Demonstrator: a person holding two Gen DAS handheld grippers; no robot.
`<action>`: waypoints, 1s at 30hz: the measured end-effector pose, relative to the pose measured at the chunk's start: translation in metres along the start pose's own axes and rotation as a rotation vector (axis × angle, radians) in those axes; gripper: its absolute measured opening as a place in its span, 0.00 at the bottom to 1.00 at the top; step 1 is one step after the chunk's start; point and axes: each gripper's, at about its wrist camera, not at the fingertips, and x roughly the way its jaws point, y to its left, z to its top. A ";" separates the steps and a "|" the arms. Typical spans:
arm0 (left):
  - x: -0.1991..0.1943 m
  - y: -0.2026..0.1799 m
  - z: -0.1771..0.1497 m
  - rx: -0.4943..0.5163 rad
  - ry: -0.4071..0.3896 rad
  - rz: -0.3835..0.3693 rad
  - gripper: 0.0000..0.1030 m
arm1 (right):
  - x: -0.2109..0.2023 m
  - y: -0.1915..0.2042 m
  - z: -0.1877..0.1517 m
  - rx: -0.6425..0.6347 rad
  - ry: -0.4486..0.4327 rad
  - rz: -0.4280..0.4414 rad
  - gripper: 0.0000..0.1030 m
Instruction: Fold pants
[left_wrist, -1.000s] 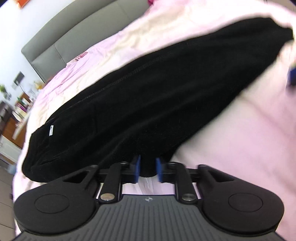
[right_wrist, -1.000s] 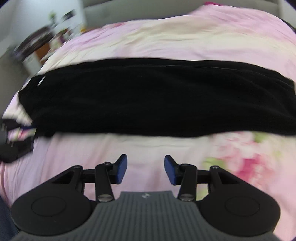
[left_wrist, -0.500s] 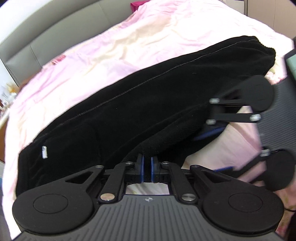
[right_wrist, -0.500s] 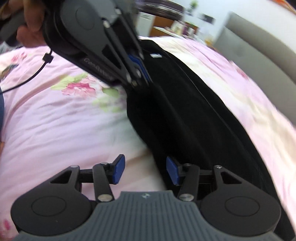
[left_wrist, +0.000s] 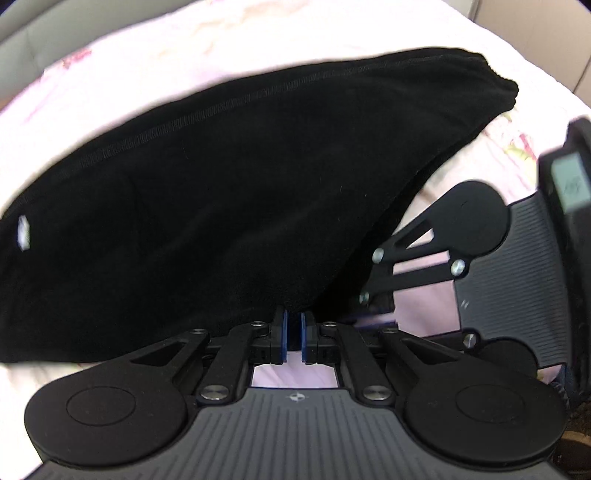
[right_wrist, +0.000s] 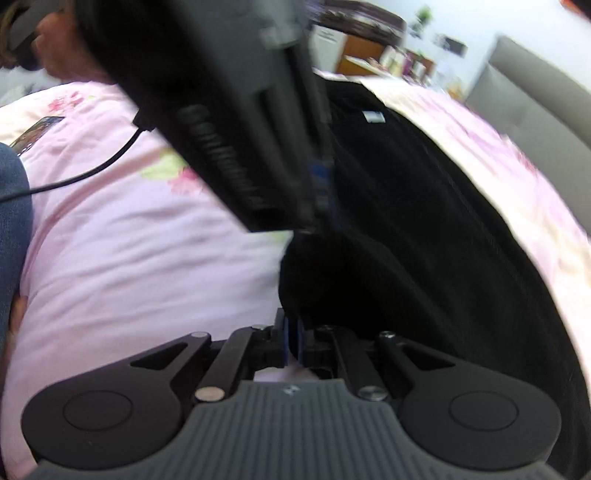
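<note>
Left wrist view: the left tongs (left_wrist: 292, 336) pinch the near edge of the black pants (left_wrist: 236, 192), which lie lengthwise across the pink floral bed (left_wrist: 110, 66); the right tongs (left_wrist: 373, 314) grip the same edge just beside them. Right wrist view: the right tongs (right_wrist: 291, 341) are closed on the pants' (right_wrist: 424, 229) edge, with the left tongs (right_wrist: 321, 184) blurred just ahead.
</note>
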 end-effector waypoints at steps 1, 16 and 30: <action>0.007 0.000 -0.005 -0.021 0.001 -0.003 0.06 | 0.002 0.001 -0.003 0.037 0.007 -0.006 0.00; 0.004 -0.001 -0.041 -0.282 -0.040 -0.049 0.11 | -0.024 0.029 -0.020 0.273 0.026 -0.078 0.00; 0.032 0.017 0.026 -0.379 -0.176 0.049 0.13 | -0.063 -0.095 -0.045 0.506 0.033 -0.491 0.14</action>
